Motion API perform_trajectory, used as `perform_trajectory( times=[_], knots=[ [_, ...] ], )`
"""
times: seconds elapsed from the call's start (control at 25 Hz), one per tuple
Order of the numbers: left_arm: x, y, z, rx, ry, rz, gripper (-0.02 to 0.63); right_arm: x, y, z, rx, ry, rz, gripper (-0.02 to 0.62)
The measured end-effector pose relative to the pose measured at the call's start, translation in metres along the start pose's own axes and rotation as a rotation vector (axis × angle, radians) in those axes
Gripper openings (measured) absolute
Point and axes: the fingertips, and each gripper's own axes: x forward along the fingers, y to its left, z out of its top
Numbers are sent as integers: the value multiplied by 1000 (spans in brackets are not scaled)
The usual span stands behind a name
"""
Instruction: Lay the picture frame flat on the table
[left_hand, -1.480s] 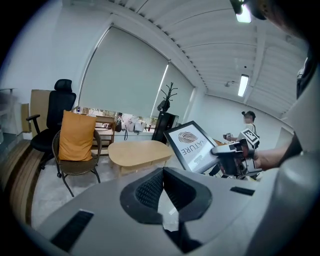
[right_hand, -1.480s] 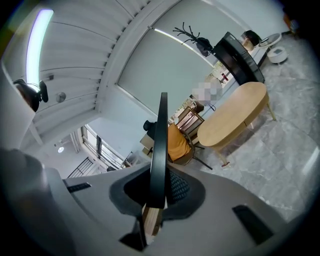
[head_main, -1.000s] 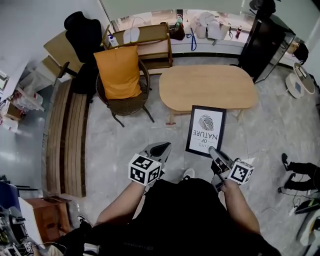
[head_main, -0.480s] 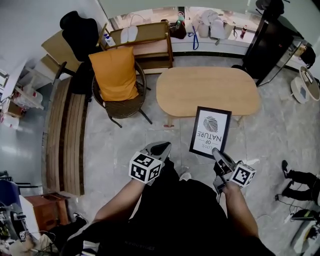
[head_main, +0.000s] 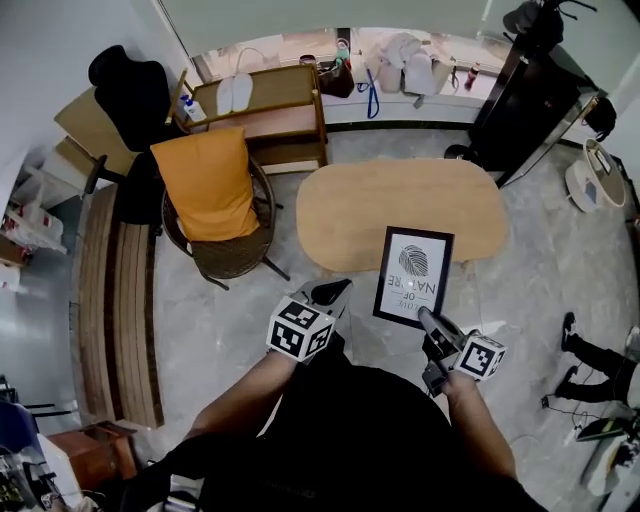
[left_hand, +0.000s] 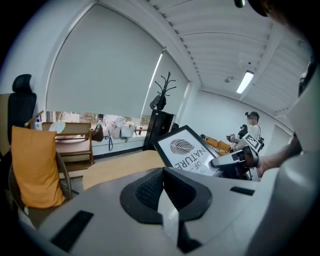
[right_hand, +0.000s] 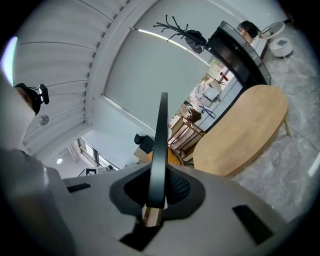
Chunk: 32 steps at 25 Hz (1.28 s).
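A black picture frame (head_main: 413, 277) with a white print stands upright in the air, its top edge over the near rim of the oval wooden table (head_main: 400, 205). My right gripper (head_main: 425, 318) is shut on the frame's lower edge. In the right gripper view the frame (right_hand: 160, 145) runs edge-on up from between the jaws of the right gripper (right_hand: 156, 200), and the table (right_hand: 245, 130) lies beyond. My left gripper (head_main: 330, 293) hangs to the frame's left, shut, with nothing in it. The left gripper view shows the frame (left_hand: 187, 151) beyond the left gripper (left_hand: 162, 187).
A wicker chair with an orange cushion (head_main: 210, 190) stands left of the table, a wooden shelf (head_main: 265, 100) behind it. A black cabinet (head_main: 520, 90) is at the far right. A slatted bench (head_main: 110, 300) runs along the left. Another person (left_hand: 250, 131) stands to the right.
Both grippers have moved forward toward the table, carrying the frame along. The frame's top now overlaps the table's near edge. Neither gripper's jaws have changed.
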Motion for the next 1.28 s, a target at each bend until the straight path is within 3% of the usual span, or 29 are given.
perform_trajectory(
  times=[0.12,0.28,0.56,0.84,1.08,1.28],
  knots=[
    [18,27,39,53,-19,-32,5,37,6,25,-28,1,-5,23],
    [35,66,64,82,-7,-57,5,81,11,53,-34,-19,-13,23],
    [44,144,64,43,43,-37,5,148,-1,74,-20,-11,-55,23],
    [66,173,64,-17,65,-19,5,194,-27,84,-2,75,-51,23],
    [90,192,72,-63,68,47,5,237,-93,97,4,184,-91,23],
    [108,210,66,-129,112,132,5,279,-186,90,72,320,-151,23]
  ],
)
